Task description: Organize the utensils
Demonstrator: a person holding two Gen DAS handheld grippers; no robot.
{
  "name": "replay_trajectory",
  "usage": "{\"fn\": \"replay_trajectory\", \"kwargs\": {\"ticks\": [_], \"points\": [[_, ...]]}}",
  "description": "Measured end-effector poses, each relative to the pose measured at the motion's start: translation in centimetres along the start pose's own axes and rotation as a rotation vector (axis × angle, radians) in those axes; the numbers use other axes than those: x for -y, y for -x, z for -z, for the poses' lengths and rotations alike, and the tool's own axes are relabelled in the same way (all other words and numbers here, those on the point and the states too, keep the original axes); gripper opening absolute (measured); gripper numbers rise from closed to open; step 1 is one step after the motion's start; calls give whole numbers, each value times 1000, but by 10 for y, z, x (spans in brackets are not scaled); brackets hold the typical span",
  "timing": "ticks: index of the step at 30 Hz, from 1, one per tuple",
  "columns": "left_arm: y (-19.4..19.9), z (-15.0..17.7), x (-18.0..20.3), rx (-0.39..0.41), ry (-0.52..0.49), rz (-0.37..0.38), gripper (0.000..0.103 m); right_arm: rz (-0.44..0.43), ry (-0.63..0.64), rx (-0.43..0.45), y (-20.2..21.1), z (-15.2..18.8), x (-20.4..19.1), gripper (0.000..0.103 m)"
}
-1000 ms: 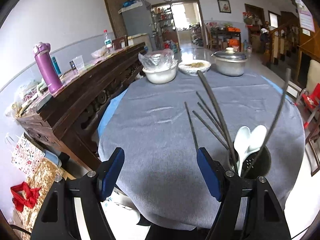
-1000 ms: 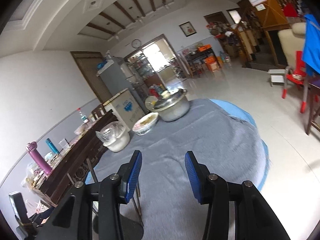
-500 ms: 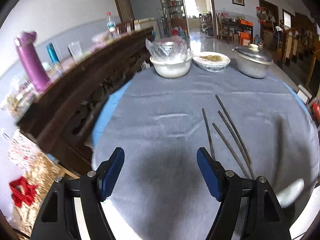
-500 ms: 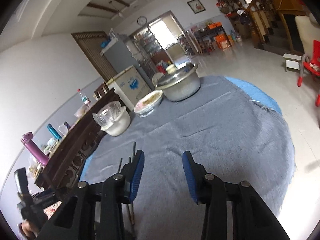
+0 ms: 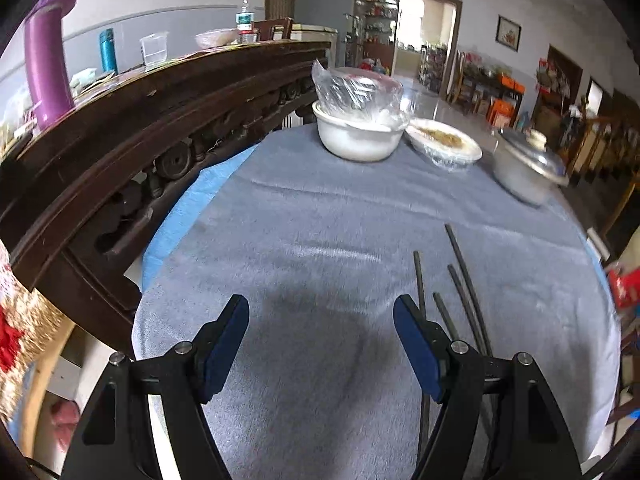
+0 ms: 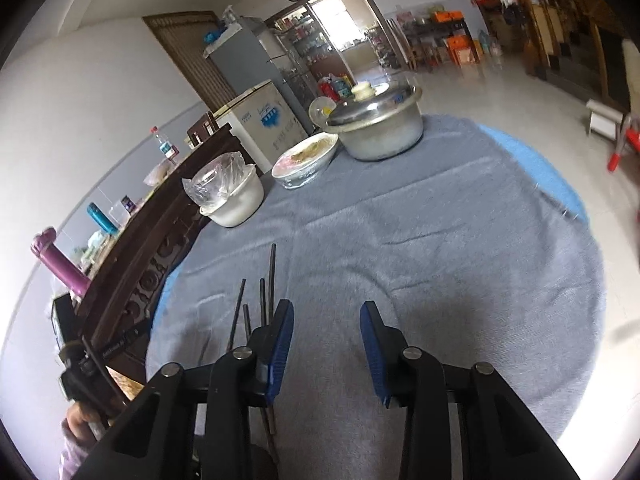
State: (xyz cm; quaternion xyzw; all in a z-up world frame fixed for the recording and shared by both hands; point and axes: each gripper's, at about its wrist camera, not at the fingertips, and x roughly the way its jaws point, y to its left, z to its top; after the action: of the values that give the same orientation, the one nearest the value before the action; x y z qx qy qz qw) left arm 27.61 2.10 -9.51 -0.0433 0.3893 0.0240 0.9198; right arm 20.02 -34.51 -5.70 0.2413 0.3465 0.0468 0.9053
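Grey tablecloth; chopsticks between left tongs, right tongs; both spread, empty.

You have four thin, dark, straight chopsticks standing tilted in the lower right of the left wrist view. Their upper ends fan slightly apart and sit at different heights, against the grey cloth-covered round counter. In the right wrist view the same sticks show at lower left, nearly upright. Their lower ends are hidden, so you cannot tell what holds them.
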Motion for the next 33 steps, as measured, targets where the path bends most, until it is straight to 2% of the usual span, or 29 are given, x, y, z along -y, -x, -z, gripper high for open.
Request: {"fn": "replay_trajectory", "kwargs": {"ticks": [5,11,18,24,28,33], "points": [[17,6,-14,17,4,21,75,7,-35,46,23,3,-5,37],[62,15,-28,56,-66,36,75,30,-59,108,50,16,-23,37],[99,34,-34,73,-211,116,75,131,-69,191,88,36,-41,37],[102,39,-46,40,-202,188,75,219,-111,223,116,44,-39,37],[104,35,-40,23,-202,220,75,234,-140,234,125,40,-36,37],[113,22,-13,55,-280,226,75,239,-151,231,125,34,-33,37]]}}
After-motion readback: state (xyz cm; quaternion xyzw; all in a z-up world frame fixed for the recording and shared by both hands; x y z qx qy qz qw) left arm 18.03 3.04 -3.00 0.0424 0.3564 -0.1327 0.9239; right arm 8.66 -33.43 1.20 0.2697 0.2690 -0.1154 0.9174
